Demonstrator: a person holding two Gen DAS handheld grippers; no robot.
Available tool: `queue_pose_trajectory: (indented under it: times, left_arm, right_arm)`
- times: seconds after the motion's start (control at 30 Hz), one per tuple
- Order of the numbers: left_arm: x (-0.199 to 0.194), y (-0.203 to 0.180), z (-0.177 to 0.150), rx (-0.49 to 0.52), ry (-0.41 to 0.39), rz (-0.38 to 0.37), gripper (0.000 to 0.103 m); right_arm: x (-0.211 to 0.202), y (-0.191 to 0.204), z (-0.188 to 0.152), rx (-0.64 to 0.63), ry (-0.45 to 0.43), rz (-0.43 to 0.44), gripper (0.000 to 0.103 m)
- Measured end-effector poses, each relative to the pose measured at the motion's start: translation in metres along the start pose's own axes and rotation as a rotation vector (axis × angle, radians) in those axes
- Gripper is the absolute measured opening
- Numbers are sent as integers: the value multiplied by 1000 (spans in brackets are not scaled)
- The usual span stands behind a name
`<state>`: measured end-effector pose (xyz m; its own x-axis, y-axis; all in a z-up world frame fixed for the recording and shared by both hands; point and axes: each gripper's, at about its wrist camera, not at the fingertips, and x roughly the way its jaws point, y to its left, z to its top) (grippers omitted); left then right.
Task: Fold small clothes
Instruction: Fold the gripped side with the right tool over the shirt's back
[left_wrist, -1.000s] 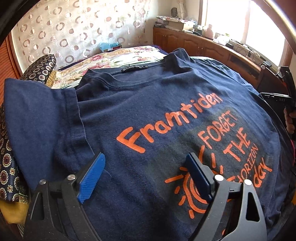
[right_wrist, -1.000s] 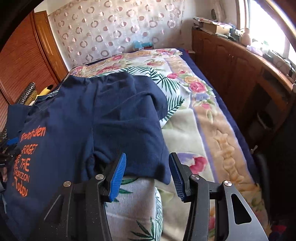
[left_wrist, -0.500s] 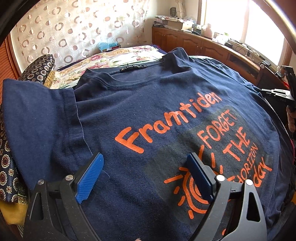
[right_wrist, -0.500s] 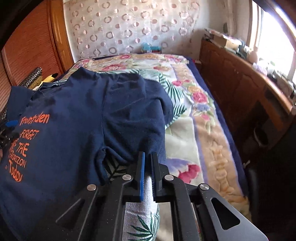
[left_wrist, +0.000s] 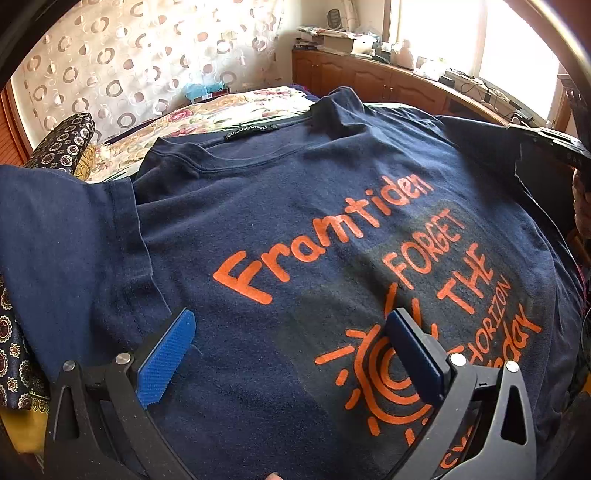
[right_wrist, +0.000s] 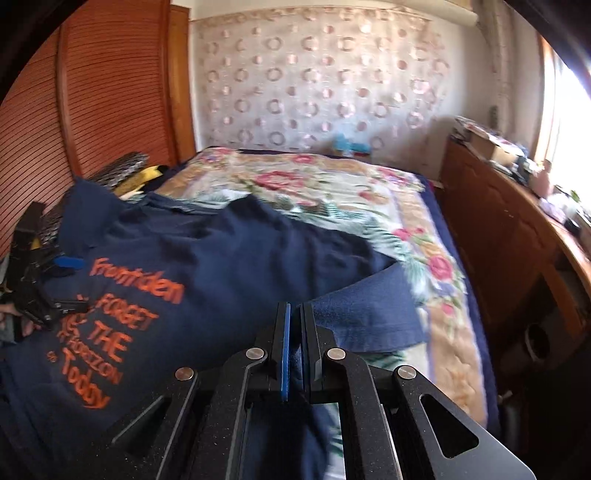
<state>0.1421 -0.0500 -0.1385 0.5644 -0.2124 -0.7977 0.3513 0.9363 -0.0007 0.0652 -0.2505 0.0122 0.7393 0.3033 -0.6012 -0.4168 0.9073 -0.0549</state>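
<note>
Two claws: our right claw (right_wrist: 294, 314) grips the shirt's (left_wrist: 295, 206) sleeve edge; our left claw (left_wrist: 291, 343), jaws opening, hovers over the print, bed (right_wrist: 369, 192) bare beyond.

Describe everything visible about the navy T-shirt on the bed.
The navy blue cotton-looking T-shirt lies front up on the floral bedspread, orange print reading "Framtiden FORGET THE HORIZON Today" above a sun design. Ribbed collar with a neck label. The right gripper is shut on its sleeve, lifting it; the left gripper, jaws opening, hovers over the chest.
</note>
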Motion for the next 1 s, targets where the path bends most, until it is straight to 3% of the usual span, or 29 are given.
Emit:
queue_pose_trajectory:
  times: [0.2,0.4,0.43,0.53,0.57,0.77,1.0]
  left_arm:
    - [0,0,0,-1,0,1,103]
    - [-5,3,-1,-26,-18,9,103]
    - [-9,4,-2,-33,-30,13,103]
    - [-23,6,0,-55,-74,23,103]
    - [-28,6,1,-61,-91,22,103]
    - [-57,4,9,-75,-181,26,103]
    - [-71,0,10,-75,-217,12,103]
  right_arm:
    - [22,15,-16,-19,76,62,5]
    - [34,9,-26,3,142,50,8]
    - [33,3,-27,5,145,48,13]
    - [21,-3,-27,11,134,26,45]
    - [12,-6,-26,19,120,21,48]
    - [-11,-32,-18,67,61,-18,48]
    - [25,-67,-20,195,132,-41,48]
